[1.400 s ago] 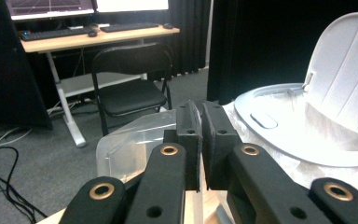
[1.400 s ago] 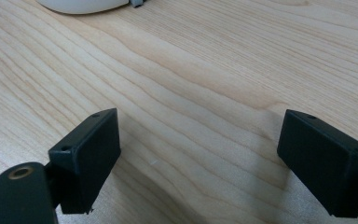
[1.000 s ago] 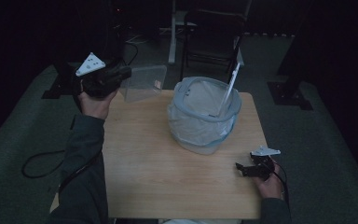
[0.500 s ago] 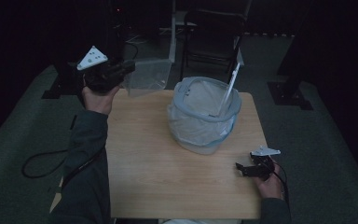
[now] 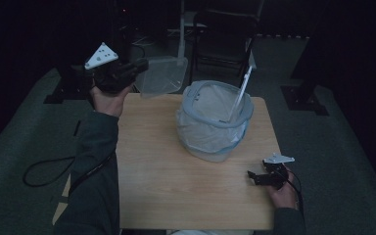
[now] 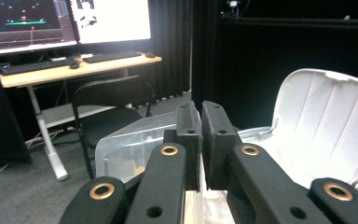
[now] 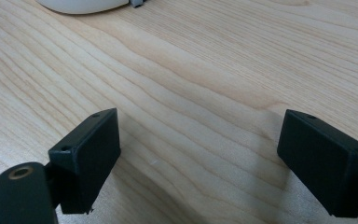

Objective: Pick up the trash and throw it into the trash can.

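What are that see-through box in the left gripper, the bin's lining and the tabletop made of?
The box looks like thin clear plastic: the floor shows through it and its edges are cloudy. The bin seems lined with a translucent plastic bag, crinkled and folded over the rim. The table shows pale wood grain with a matte finish; whether solid wood or laminate is unclear.

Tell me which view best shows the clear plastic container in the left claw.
The high view: the clear plastic container shows whole, beyond the table's far edge. The left gripper view has it half hidden by the shut left claw.
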`<state>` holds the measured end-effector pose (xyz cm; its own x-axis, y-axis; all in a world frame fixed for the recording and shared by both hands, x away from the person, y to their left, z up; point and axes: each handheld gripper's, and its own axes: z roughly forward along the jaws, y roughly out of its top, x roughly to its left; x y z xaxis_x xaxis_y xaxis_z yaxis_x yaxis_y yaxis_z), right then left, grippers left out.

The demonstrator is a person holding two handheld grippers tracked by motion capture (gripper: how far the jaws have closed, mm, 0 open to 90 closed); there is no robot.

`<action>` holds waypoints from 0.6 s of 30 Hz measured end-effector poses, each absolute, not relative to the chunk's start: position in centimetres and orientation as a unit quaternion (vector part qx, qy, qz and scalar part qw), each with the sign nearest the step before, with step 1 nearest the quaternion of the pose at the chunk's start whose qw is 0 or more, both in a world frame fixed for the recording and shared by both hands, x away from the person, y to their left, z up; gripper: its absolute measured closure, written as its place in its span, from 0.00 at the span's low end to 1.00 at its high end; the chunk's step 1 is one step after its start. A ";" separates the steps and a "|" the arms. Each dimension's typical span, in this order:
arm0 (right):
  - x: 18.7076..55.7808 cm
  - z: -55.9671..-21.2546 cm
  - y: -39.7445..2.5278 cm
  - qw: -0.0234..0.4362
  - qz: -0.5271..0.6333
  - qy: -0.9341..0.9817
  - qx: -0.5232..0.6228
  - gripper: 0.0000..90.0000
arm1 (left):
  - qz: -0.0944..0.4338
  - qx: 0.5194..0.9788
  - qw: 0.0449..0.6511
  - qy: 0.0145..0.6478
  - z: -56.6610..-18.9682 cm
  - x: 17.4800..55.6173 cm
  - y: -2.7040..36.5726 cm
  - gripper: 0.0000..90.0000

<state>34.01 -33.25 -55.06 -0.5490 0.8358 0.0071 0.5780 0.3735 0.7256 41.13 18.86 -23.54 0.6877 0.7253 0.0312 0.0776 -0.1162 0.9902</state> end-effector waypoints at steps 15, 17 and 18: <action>34.0 -55.1 -33.3 0.185 0.349 0.808 0.437 0.14 | 0.262 0.693 0.618 0.262 -22.0 40.6 16.7 0.98; 34.0 -55.1 -33.3 0.185 0.349 0.808 0.437 0.14 | 0.259 0.691 0.624 0.257 -21.8 40.5 16.4 0.98; 34.0 -55.1 -33.3 0.185 0.349 0.808 0.437 0.14 | 0.257 0.690 0.626 0.256 -21.7 40.5 16.3 0.98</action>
